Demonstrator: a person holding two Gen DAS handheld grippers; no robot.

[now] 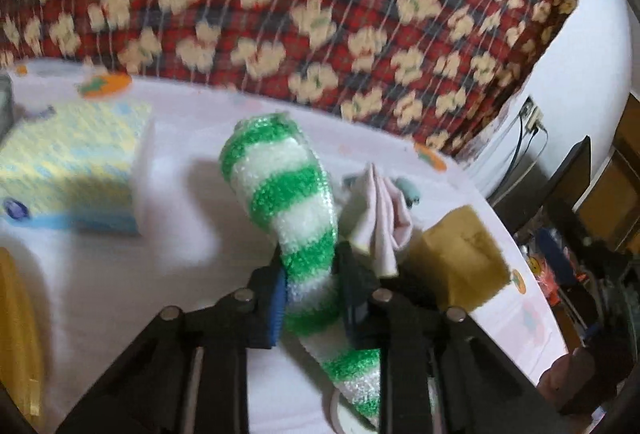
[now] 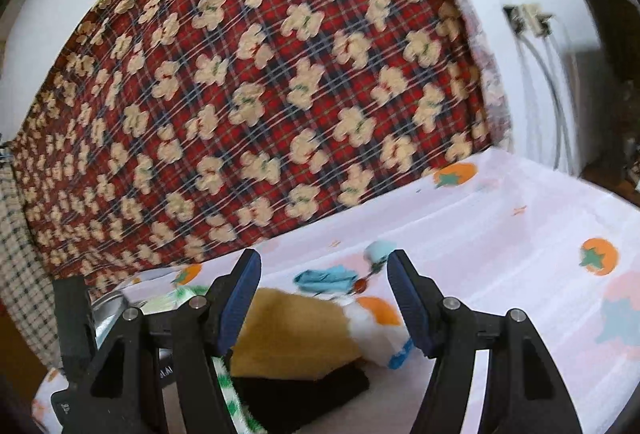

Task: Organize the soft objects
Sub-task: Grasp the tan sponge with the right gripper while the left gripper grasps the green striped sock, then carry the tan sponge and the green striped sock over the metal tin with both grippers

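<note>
Soft, even indoor light; motion blur smears both views; fisheye bends edges into dark corners.

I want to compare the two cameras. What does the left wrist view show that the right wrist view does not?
Only left wrist: the left gripper shut on a striped sock, and a yellow-blue sponge. Only right wrist: the open right gripper, a blue cloth and a black cloth. Both: the plaid blanket and the white sheet with orange fruit prints.

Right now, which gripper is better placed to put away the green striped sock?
Left. The left gripper is already shut on the green-and-white striped sock, lifting it. The right gripper is open, holding nothing.
</note>
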